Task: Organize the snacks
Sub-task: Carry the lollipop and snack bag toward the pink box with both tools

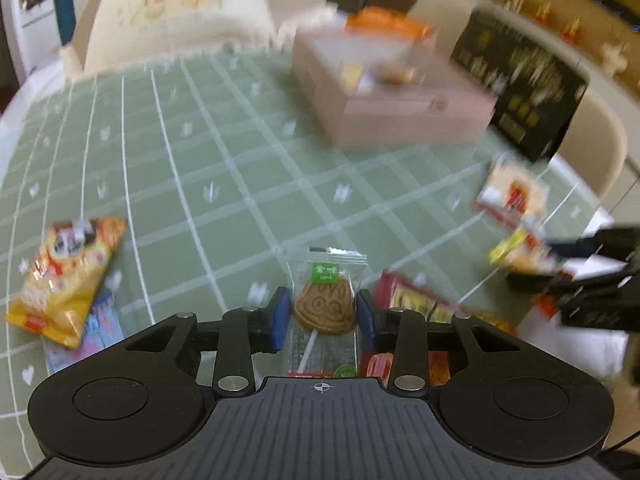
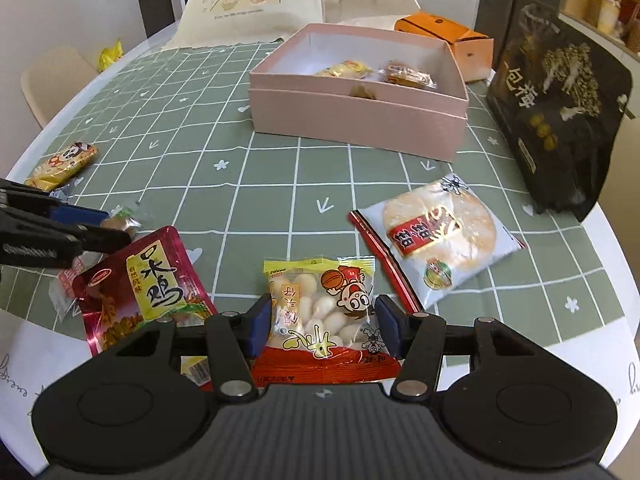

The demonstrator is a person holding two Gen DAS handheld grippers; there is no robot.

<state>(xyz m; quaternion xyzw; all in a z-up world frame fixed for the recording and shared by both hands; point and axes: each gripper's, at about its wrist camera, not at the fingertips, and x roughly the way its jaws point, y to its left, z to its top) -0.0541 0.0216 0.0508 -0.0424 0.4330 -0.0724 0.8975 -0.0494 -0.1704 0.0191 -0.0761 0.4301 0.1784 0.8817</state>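
Note:
In the left wrist view my left gripper (image 1: 323, 314) is shut on a brown cookie lollipop (image 1: 325, 304) in a clear wrapper, its blue pads (image 1: 280, 316) at both sides. In the right wrist view my right gripper (image 2: 323, 322) is shut on a yellow-and-red bag of small white puffs (image 2: 316, 296). An open pink box (image 2: 360, 120) stands at the far middle of the green checked tablecloth (image 2: 240, 200), holding a few wrapped snacks. The left gripper (image 2: 80, 232) also shows at the left edge there, with the lollipop (image 2: 120, 222) at its tips.
Loose on the cloth lie a red chicken packet (image 2: 148, 292), a rice cracker packet (image 2: 436, 232) and a yellow-orange packet (image 2: 64, 162). A tall black bag (image 2: 560, 120) stands at the right, an orange box (image 2: 448, 36) behind the pink one, a covered chair (image 2: 248, 0) beyond.

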